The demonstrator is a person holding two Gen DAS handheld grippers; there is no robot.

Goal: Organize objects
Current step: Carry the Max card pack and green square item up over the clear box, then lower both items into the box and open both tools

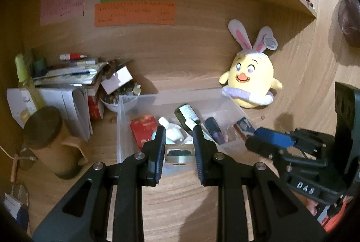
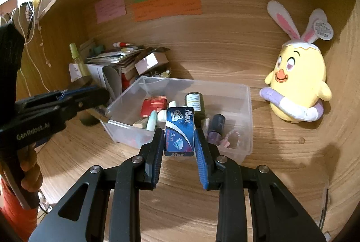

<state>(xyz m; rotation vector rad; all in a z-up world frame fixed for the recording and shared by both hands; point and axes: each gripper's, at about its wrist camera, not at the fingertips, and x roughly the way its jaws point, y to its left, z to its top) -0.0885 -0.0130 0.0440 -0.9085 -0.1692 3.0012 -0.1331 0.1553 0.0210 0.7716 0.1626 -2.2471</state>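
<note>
Left gripper (image 1: 178, 140) pinching a small silver-rimmed metal case (image 1: 179, 153) with dark contents, held just above the near wall of the clear plastic bin (image 1: 144, 98). Right gripper (image 2: 178, 140) pinching a blue "Max" blade box (image 2: 180, 131), held over the bin's near edge; same box and gripper visible at 3 o'clock in the left wrist view.

Risks noted:
- Both grips narrow, on smooth small items; slip or twist likely if jolted or swung fast, dropping into the bin clutter.
- Grippers close together at the bin's near edge; collision possible if paths cross.
- Tall dark bottle (image 2: 194, 102) and purple bottle (image 2: 216, 127) inside the bin just behind the box; liable to be knocked on any forward sweep.
- Plush chick (image 2: 299, 86) at 2 o'clock, well apart; no concern.

Orientation: blade box upright, long axis running 12 to 6 o'clock, printed face toward the camera, leaning slightly. Metal case lying flat between the pads, long axis 9 to 3 o'clock.
</note>
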